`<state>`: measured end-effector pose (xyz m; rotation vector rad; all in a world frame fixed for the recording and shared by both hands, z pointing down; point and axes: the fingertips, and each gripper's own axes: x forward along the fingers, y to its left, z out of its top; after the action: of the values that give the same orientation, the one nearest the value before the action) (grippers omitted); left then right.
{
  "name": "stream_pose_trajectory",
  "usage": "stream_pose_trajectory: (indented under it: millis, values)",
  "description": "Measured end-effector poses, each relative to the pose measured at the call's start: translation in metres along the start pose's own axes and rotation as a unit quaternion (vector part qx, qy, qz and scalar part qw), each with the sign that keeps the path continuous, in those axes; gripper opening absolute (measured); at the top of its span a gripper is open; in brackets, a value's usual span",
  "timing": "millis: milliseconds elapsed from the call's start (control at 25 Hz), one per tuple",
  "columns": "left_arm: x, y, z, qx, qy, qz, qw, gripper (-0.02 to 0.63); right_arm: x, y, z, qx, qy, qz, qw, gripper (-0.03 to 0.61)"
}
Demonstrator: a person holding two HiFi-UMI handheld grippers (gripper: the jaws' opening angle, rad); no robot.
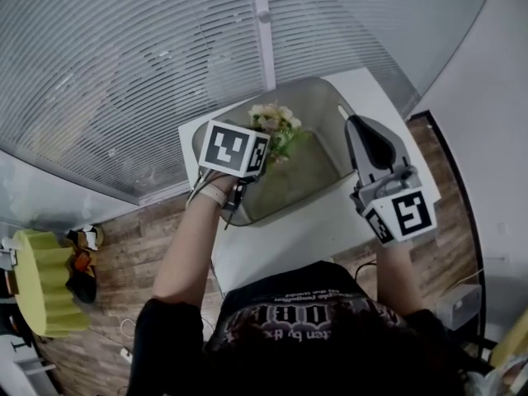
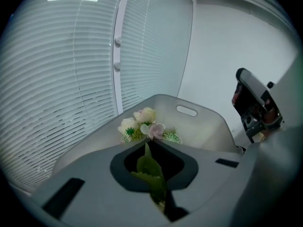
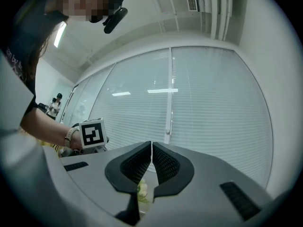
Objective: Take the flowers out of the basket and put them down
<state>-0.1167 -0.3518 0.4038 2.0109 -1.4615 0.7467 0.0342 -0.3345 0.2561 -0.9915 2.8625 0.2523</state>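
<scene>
A small bunch of pale cream and pink flowers (image 1: pixel 275 126) with green leaves hangs over the grey plastic basket (image 1: pixel 318 180) on the white table. My left gripper (image 2: pixel 147 143) is shut on the leafy green stem (image 2: pixel 152 174), and the blooms (image 2: pixel 143 126) stick out just past its tips, above the basket's hollow. In the head view the left gripper (image 1: pixel 266 151) sits at the basket's left side under its marker cube. My right gripper (image 1: pixel 353 122) stands by the basket's right rim, jaws shut with nothing between them (image 3: pixel 151 148).
Window blinds (image 1: pixel 148 56) run close behind the table (image 1: pixel 280 246). A white wall is at the right. On the wooden floor to the left stands a yellow-green stool (image 1: pixel 45 283) with small things beside it. The basket has a handle slot (image 2: pixel 186 110) in its far wall.
</scene>
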Motion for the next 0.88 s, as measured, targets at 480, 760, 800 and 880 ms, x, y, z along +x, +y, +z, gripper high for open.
stream_pose_trajectory:
  millis: [480,760,800,880]
  values:
    - [-0.07,-0.014,0.04,0.036,-0.096,0.005,0.9948,0.011,0.004,0.019,0.008,-0.004,-0.002,0.006,1.0,0.029]
    - [-0.103,-0.027,0.05,0.049,-0.167,0.002,0.9847,0.011,0.002,0.024,0.012,-0.001,-0.002,0.003,1.0,0.029]
    - [-0.107,-0.028,0.051,0.046,-0.176,0.001,0.9834,0.011,0.002,0.024,0.013,-0.001,-0.002,0.003,1.0,0.029]
    - [-0.115,-0.029,0.053,0.04,-0.192,0.001,0.9805,0.011,0.001,0.024,0.013,-0.002,-0.001,0.002,1.0,0.029]
